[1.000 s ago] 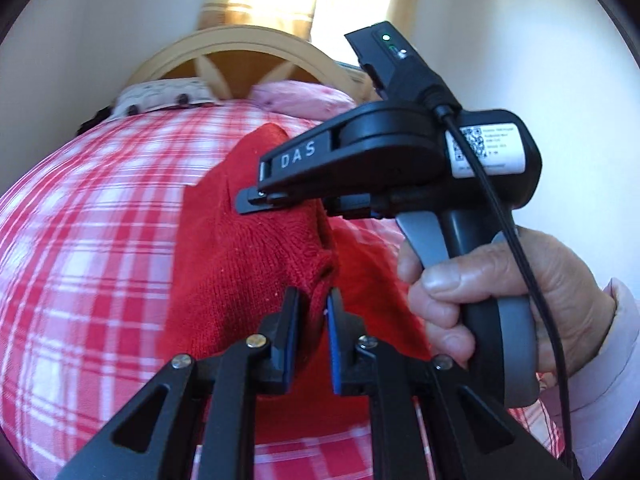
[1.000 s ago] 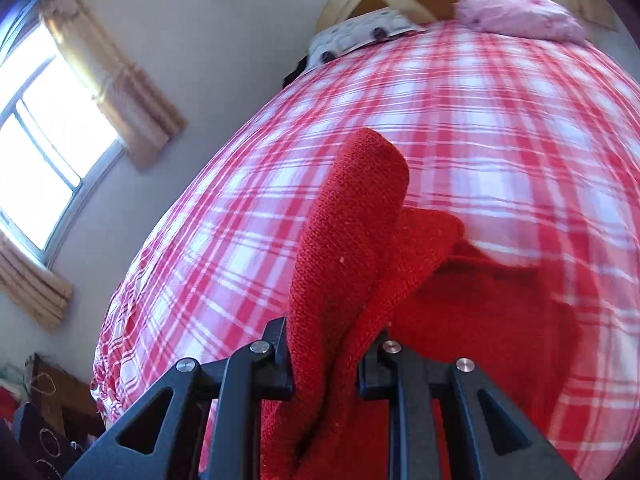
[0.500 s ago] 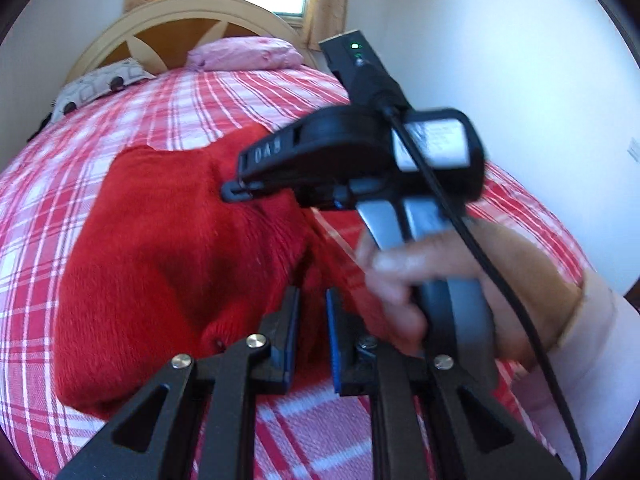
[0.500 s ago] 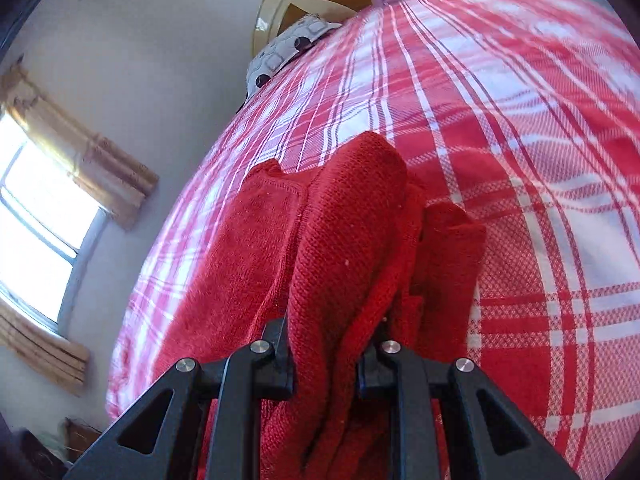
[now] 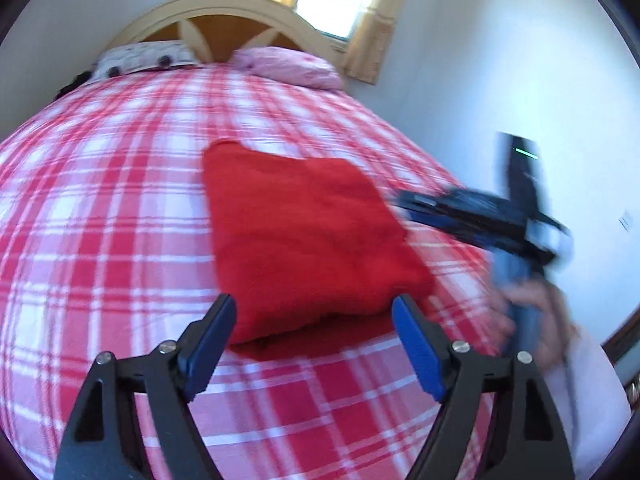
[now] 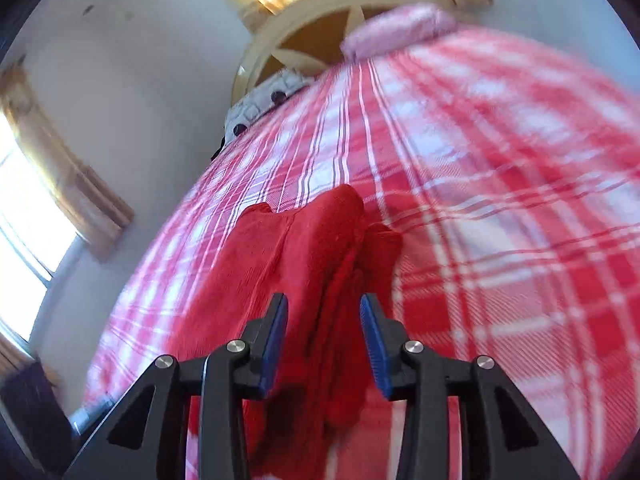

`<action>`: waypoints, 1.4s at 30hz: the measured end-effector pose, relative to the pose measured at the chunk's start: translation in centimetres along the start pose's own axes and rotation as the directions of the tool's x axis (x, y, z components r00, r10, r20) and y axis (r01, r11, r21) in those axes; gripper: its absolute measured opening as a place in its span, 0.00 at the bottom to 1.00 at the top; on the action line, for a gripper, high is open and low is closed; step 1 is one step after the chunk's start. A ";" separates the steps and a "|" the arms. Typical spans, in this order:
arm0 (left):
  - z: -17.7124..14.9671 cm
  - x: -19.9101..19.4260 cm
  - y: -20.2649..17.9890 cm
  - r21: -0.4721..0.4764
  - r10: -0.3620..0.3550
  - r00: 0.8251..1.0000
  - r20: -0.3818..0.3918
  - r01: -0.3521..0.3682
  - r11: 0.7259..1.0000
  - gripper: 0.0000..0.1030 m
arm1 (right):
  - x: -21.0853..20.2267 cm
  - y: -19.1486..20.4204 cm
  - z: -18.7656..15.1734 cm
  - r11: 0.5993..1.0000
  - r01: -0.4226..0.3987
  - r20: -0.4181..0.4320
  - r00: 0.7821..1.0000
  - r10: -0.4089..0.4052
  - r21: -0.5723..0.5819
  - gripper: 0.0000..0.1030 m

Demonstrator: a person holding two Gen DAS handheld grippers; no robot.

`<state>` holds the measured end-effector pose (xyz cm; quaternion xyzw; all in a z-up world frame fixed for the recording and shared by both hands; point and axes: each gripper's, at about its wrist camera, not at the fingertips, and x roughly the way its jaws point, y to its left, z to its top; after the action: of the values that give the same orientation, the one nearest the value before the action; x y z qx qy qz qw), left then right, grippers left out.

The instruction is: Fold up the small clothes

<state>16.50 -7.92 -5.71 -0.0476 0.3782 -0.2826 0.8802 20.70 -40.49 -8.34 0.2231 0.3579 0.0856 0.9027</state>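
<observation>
The plaid bed (image 5: 120, 208) now carries the red knit garment (image 5: 304, 240) as a flat folded bundle near its middle, where a second ago it hung pinched and lifted in both tools. The left gripper (image 5: 314, 346) has let go: its jaws are spreading wide, the garment's near edge between them untouched. The right gripper (image 6: 324, 340) is also opening, a fold lying loosely between its jaws. This fold looks finished.

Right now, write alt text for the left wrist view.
A folded red knit garment lies on a red-and-white plaid bedspread, just beyond the left gripper, whose jaws are opening with nothing between them. The right gripper, blurred, is at right.
</observation>
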 end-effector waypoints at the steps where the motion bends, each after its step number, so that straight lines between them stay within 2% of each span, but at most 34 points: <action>1: 0.1 0.0 0.8 -0.020 0.026 1.000 0.007 -0.026 0.999 0.80 | -0.9 0.7 -0.5 0.999 0.008 0.017 1.000 -0.007 -0.033 0.38; 3: 0.5 0.3 1.8 -0.039 0.048 0.999 0.011 -0.048 0.998 0.80 | -2.8 2.3 -2.3 0.996 -0.010 0.027 1.000 0.013 -0.086 0.38; 6: 0.9 0.6 2.2 -0.015 0.107 0.994 0.017 -0.106 0.994 0.80 | -3.1 3.4 -4.6 0.993 -0.084 -0.017 0.996 0.083 -0.077 0.38; 9: 0.6 0.9 2.0 0.023 0.096 0.995 -0.001 -0.095 0.995 0.80 | -1.5 4.2 -6.1 0.992 -0.035 -0.062 0.998 0.028 -0.118 0.38; 11: -0.1 1.5 1.2 0.074 0.128 0.991 -0.028 -0.126 0.989 0.80 | -0.1 4.2 -6.6 0.992 -0.038 -0.092 0.995 0.026 -0.122 0.38; 12: -0.6 1.8 0.6 0.108 0.161 0.986 -0.036 -0.156 0.982 0.81 | 0.4 4.2 -6.9 0.992 -0.037 -0.105 0.994 0.025 -0.120 0.37; 13: -1.2 2.3 0.1 0.147 0.199 0.979 -0.043 -0.191 0.971 0.82 | 0.6 4.2 -7.2 0.992 -0.023 -0.110 0.994 0.009 -0.127 0.26; 15: -2.0 3.4 -0.4 0.216 0.300 0.952 -0.052 -0.283 0.935 0.82 | 0.9 4.4 -7.4 0.989 0.013 -0.125 0.992 -0.032 -0.149 0.08; 16: -2.3 4.1 -0.4 0.238 0.350 0.935 -0.053 -0.329 0.914 0.82 | 0.8 4.5 -7.4 0.988 0.027 -0.131 0.990 -0.047 -0.154 0.07; 18: -2.4 4.6 0.3 0.207 0.384 0.921 -0.066 -0.364 0.908 0.82 | 0.4 4.6 -7.4 0.986 0.044 -0.130 0.989 -0.066 -0.163 0.06; 20: -2.0 4.4 2.1 0.090 0.336 0.936 -0.101 -0.327 0.941 0.80 | -0.8 4.6 -7.8 0.982 0.057 -0.127 0.989 -0.081 -0.181 0.05; 23: -1.8 3.8 3.9 0.020 0.329 0.939 -0.098 -0.328 0.944 0.78 | -1.4 3.9 -8.7 0.979 0.086 -0.144 0.983 -0.114 -0.186 0.05; 24: -2.0 3.8 4.0 0.018 0.317 0.943 -0.105 -0.317 0.948 0.78 | -1.4 3.5 -9.2 0.982 0.083 -0.146 0.983 -0.109 -0.171 0.05; 26: -2.7 3.9 3.9 0.044 0.322 0.938 -0.125 -0.319 0.947 0.78 | -1.2 2.8 -9.7 0.985 0.073 -0.136 0.986 -0.095 -0.153 0.04; 31: -3.7 2.4 3.4 0.121 0.345 0.931 -0.118 -0.331 0.936 0.78 | -1.8 3.3 -9.4 0.979 0.072 -0.154 0.983 -0.102 -0.192 0.05; 33: -3.3 1.1 3.9 0.113 0.313 0.942 -0.121 -0.300 0.947 0.78 | -2.5 3.8 -9.0 0.974 0.060 -0.156 0.983 -0.095 -0.218 0.06; 35: -2.3 0.0 4.4 0.083 0.255 0.961 -0.110 -0.247 0.965 0.78 | -4.0 4.5 -7.8 0.970 0.048 -0.112 0.991 -0.076 -0.236 0.07; 37: -0.4 -0.4 4.7 0.055 0.246 0.967 -0.070 -0.242 0.969 0.79 | -5.2 5.2 -6.3 0.967 0.052 -0.035 0.997 -0.063 -0.250 0.08; 39: 1.5 0.4 4.5 0.055 0.273 0.961 -0.037 -0.271 0.961 0.79 | -5.0 6.5 -4.3 0.954 0.082 0.037 0.997 -0.074 -0.287 0.08; 40: 3.0 1.4 4.2 0.063 0.304 0.953 -0.020 -0.302 0.951 0.79 | -4.4 7.0 -3.6 0.948 0.100 0.046 0.995 -0.090 -0.304 0.09; 42: 4.6 3.4 3.7 0.072 0.325 0.945 -0.020 -0.323 0.944 0.79 | -2.0 7.9 -2.1 0.931 0.137 0.056 0.990 -0.126 -0.337 0.09</action>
<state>23.26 -7.20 -5.76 0.0498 0.3851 -0.1475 0.9097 17.82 -33.36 -4.82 0.0407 0.3365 0.0817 0.9372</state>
